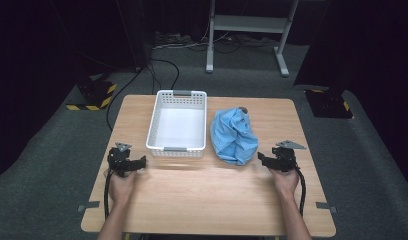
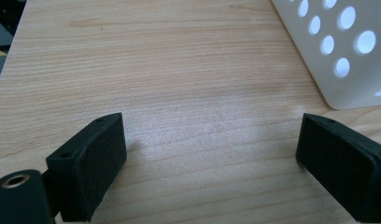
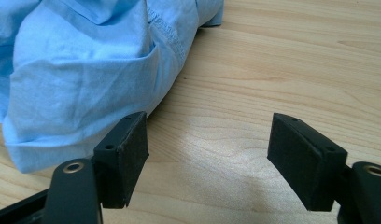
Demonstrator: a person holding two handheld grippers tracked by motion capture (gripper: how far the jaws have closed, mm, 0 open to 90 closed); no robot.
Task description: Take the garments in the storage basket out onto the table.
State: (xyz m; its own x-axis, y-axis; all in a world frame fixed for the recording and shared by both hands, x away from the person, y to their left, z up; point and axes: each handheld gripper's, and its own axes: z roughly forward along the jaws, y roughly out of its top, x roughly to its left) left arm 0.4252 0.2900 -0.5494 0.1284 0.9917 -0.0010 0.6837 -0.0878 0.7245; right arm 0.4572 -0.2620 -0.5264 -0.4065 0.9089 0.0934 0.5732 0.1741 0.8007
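My left hand-held gripper [image 1: 140, 162] is black, and so is my right hand-held gripper [image 1: 262, 157]. Each has a grey plate on top. The light brown wooden surface [image 1: 207, 195] has thin wavy lines in it. The white plastic basket with round holes [image 1: 176, 123] has grey handles. The crumpled light blue cloth [image 1: 234, 136] has blue stitching along a seam. The dark grey carpet floor [image 1: 52, 150] has yellow and black striped tape [image 1: 99, 100] on it.

High view overlooks table [image 1: 207, 200]; claw views skim it closely.
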